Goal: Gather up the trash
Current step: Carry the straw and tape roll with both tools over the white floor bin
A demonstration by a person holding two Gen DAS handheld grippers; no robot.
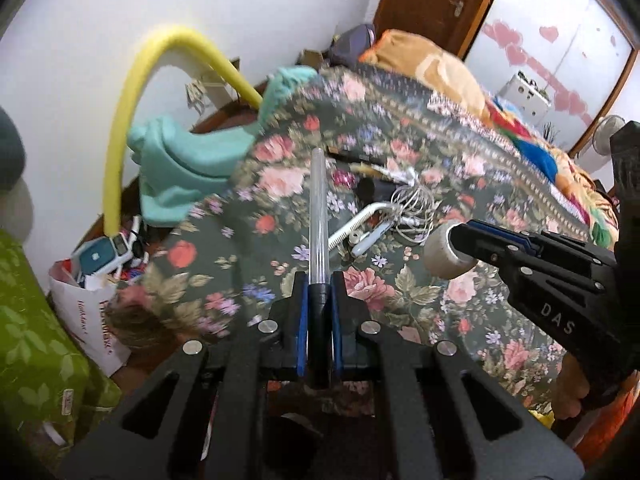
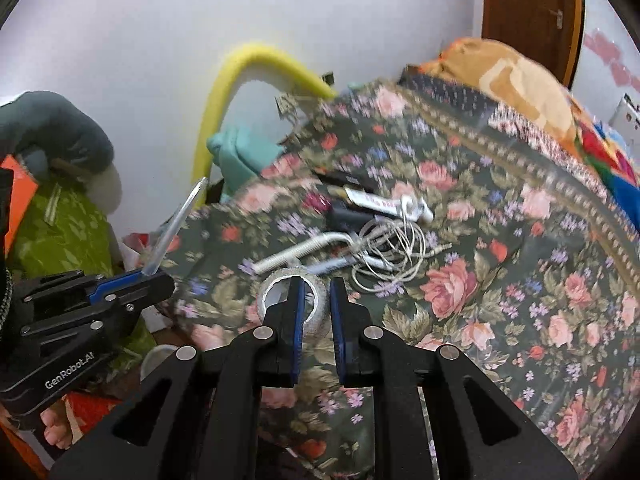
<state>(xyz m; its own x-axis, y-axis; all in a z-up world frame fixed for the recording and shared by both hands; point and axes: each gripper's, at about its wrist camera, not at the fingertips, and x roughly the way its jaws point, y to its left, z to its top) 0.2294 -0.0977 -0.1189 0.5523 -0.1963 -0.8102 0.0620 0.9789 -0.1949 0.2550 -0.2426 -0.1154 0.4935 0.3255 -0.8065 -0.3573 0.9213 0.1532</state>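
Observation:
My left gripper [image 1: 319, 280] is shut on a clear pen with a black end [image 1: 318, 220], held upright over the floral bedspread [image 1: 420, 300]; it also shows in the right wrist view [image 2: 176, 224]. My right gripper [image 2: 314, 284] is shut on the wall of a white tape roll [image 2: 316, 304], one finger inside its hole; the roll also shows in the left wrist view [image 1: 444, 250]. On the bed lie tangled white earphone wires [image 2: 392, 248], a white spiral cable [image 2: 296, 254] and a small tube [image 2: 376, 200].
A yellow foam tube [image 1: 120, 128] arches by the white wall. Teal cloth [image 1: 180, 168] hangs off the bed's edge. A white bag with clutter [image 1: 96, 292] and a green patterned bag [image 1: 36, 344] stand on the floor at left. Orange bedding [image 1: 436, 68] lies at the far end.

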